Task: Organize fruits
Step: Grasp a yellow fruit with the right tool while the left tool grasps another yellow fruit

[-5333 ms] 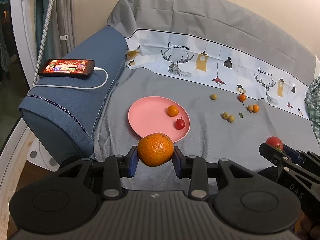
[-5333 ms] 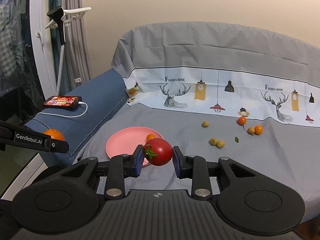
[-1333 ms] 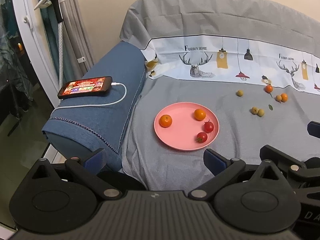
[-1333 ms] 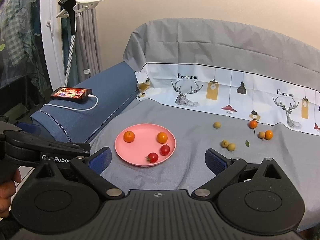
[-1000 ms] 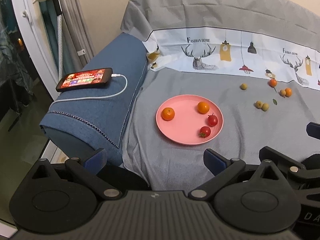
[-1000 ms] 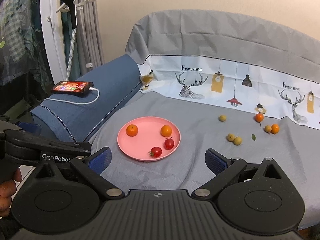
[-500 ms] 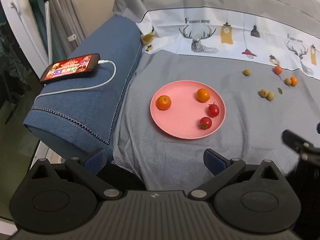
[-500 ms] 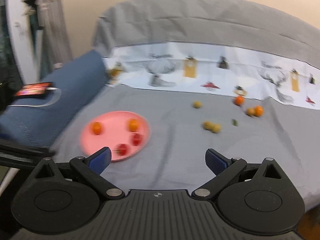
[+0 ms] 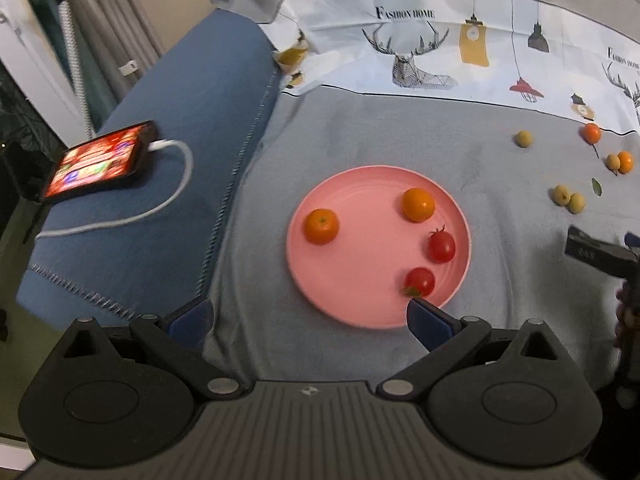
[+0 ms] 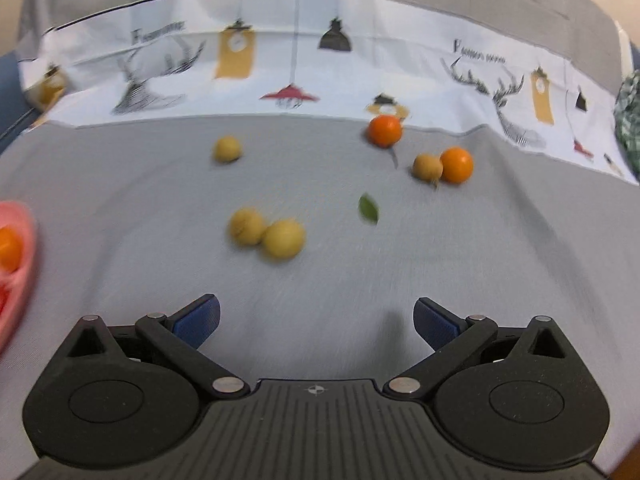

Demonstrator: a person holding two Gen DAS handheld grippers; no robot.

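Note:
A pink plate (image 9: 360, 304) lies on the grey sofa cover and holds two oranges (image 9: 321, 226) (image 9: 418, 204) and two tomatoes (image 9: 441, 246) (image 9: 419, 281). My left gripper (image 9: 308, 316) hangs open and empty over the plate's near edge. My right gripper (image 10: 316, 316) is open and empty above the cover, just short of two yellow fruits (image 10: 247, 226) (image 10: 283, 238). Farther back lie another yellow fruit (image 10: 227, 149), an orange (image 10: 384, 130), and a brownish fruit (image 10: 427, 167) touching an orange (image 10: 456, 165). The plate's edge (image 10: 24, 276) shows at the far left of the right wrist view, which is blurred.
A phone (image 9: 100, 160) on a white cable (image 9: 160, 204) rests on the blue armrest (image 9: 180, 120) left of the plate. A green leaf (image 10: 369, 209) lies among the loose fruit. The printed backrest cover (image 10: 320, 60) rises behind. The other gripper's tip (image 9: 592, 250) shows at the right.
Both grippers let go of their fruit; the orange and tomato now lie on the plate. The left gripper moved in over the plate. The right gripper swung right toward the loose fruit.

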